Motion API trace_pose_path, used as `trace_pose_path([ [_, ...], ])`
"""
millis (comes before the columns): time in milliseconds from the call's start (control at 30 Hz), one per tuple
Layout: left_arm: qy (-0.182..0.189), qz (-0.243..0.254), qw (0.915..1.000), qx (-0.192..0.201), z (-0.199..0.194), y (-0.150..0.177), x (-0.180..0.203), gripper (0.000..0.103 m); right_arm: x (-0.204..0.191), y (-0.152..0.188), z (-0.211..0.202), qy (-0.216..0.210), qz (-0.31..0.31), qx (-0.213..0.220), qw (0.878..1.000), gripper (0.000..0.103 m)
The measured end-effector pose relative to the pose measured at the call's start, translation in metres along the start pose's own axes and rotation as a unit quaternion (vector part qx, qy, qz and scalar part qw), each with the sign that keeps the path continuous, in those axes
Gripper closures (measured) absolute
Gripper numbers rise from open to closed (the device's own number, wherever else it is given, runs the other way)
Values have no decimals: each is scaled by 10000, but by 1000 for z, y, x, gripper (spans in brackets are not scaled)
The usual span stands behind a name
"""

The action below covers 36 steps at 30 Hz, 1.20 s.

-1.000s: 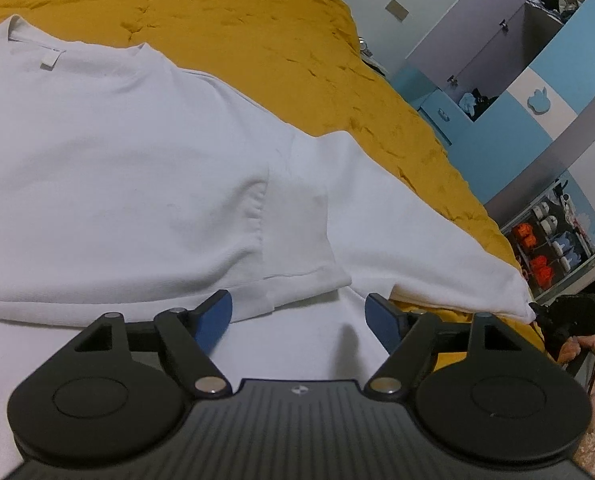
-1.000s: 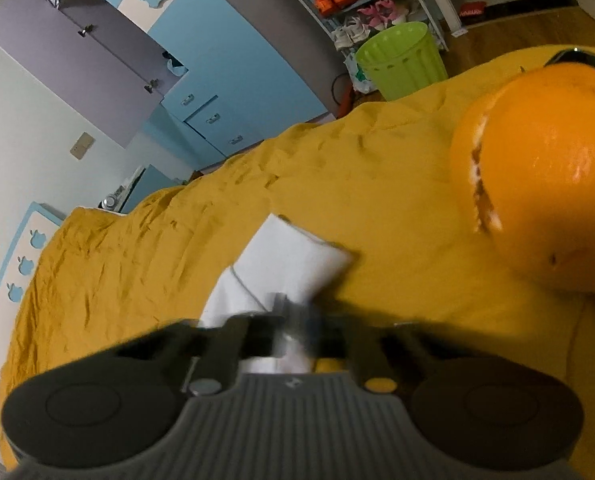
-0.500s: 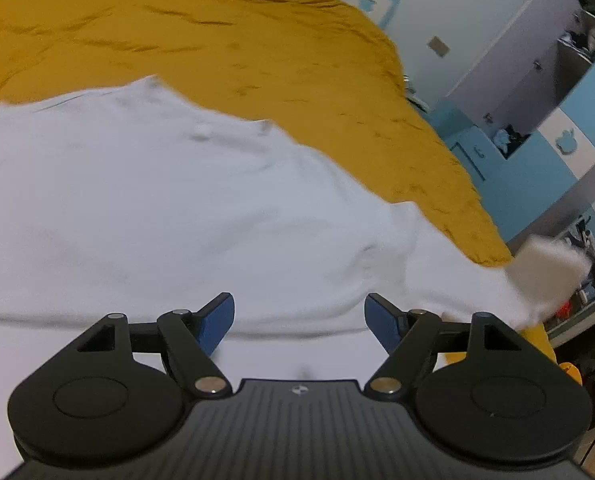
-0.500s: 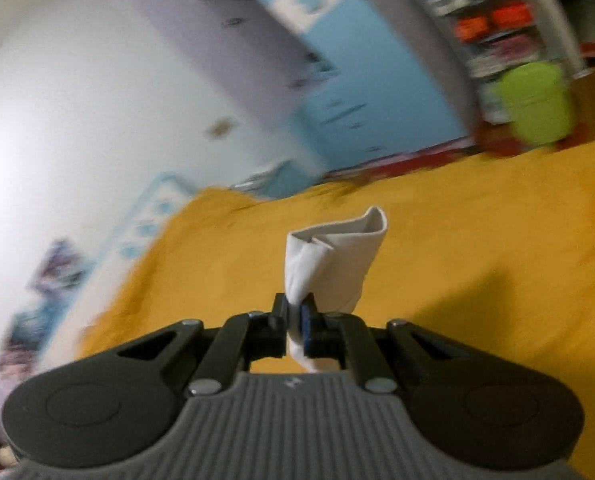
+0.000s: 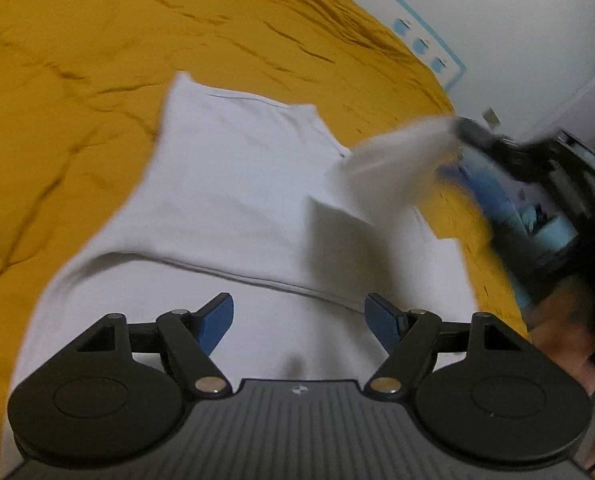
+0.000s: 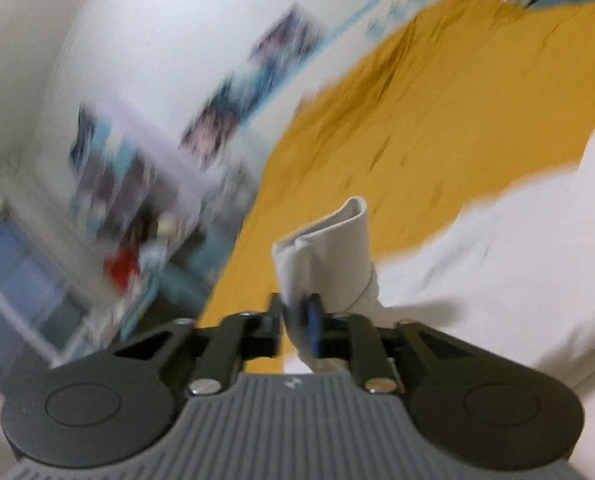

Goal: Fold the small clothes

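Observation:
A white long-sleeved top (image 5: pixel 233 200) lies flat on the mustard-yellow bedspread (image 5: pixel 65 80). My left gripper (image 5: pixel 299 318) is open and empty, low over the top's near part. My right gripper (image 6: pixel 297 320) is shut on the cuff of the sleeve (image 6: pixel 329 256). It holds the sleeve lifted in the air over the body of the top (image 6: pixel 497 272). In the left wrist view the raised sleeve (image 5: pixel 397 160) is a blur at the right, with the right gripper (image 5: pixel 493 144) behind it.
A white wall (image 5: pixel 517 20) with a blue border runs along the far side of the bed. Blue and grey cupboards (image 5: pixel 557 208) stand at the right. A blurred shelf with coloured items (image 6: pixel 129 216) is beyond the bed edge in the right wrist view.
My right gripper has swung the sleeve up off the bed and across toward the body of the top. My left gripper has turned left over the garment and stayed open.

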<state>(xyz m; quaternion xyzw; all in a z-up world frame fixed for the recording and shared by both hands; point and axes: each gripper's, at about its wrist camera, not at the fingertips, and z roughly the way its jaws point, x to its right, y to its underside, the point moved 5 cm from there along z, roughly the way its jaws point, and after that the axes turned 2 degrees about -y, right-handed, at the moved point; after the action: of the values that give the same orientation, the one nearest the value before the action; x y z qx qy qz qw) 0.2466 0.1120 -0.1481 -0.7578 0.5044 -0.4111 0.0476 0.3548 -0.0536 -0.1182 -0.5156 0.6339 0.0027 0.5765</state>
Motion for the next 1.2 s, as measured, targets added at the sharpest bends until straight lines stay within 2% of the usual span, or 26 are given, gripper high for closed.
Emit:
trace_pose_path([
  [33, 61, -114, 9999, 47, 0, -1, -5, 16, 3, 8, 7, 8, 72, -116, 9999, 54],
  [67, 126, -223, 9996, 106, -1, -3, -8, 16, 7, 13, 11, 69, 127, -178, 9997, 53],
  [133, 259, -456, 9982, 290, -1, -7, -13, 16, 20, 9, 3, 112, 221, -155, 9996, 53],
  [167, 336, -561, 9971, 378, -1, -9, -15, 16, 27, 4, -3, 130, 256, -108, 9995, 50],
  [200, 390, -667, 9960, 459, 2, -12, -15, 16, 37, -3, -13, 220, 294, -39, 9993, 44],
  [400, 359, -1437, 9872, 588, 19, -20, -30, 16, 106, -38, -112, 755, 157, 450, 9960, 38],
  [533, 187, -1689, 9838, 566, 29, -18, -38, 17, 150, -51, -152, 1175, 269, 607, 9909, 36],
  [633, 69, -1832, 9814, 572, 36, -17, -43, 17, 175, -47, -170, 1210, 559, 588, 9893, 36],
  [767, 29, -1912, 9795, 636, 39, -17, -48, 17, 179, -43, -166, 1165, 519, 396, 9910, 36],
  [967, 13, -2126, 9751, 637, 50, -20, -53, 17, 161, -29, -133, 1108, 319, 251, 9930, 36],
  [1000, 57, -2096, 9755, 659, 51, -21, -52, 20, 160, -29, -131, 1106, 288, 252, 9931, 36],
  [1067, 204, -1998, 9770, 710, 53, -23, -49, 32, 161, -28, -128, 1219, 180, 254, 9921, 36],
  [1100, 333, -1973, 9771, 717, 54, -24, -48, 51, 161, -28, -127, 1278, 103, 245, 9914, 36],
  [1133, 422, -1966, 9769, 729, 54, -26, -46, 83, 161, -28, -127, 1308, 83, 226, 9911, 36],
  [1167, 437, -1914, 9774, 783, 52, -27, -45, 98, 163, -28, -126, 1329, 97, 206, 9909, 36],
  [1200, 392, -1832, 9782, 894, 46, -28, -42, 98, 165, -28, -126, 1360, 130, 189, 9904, 36],
])
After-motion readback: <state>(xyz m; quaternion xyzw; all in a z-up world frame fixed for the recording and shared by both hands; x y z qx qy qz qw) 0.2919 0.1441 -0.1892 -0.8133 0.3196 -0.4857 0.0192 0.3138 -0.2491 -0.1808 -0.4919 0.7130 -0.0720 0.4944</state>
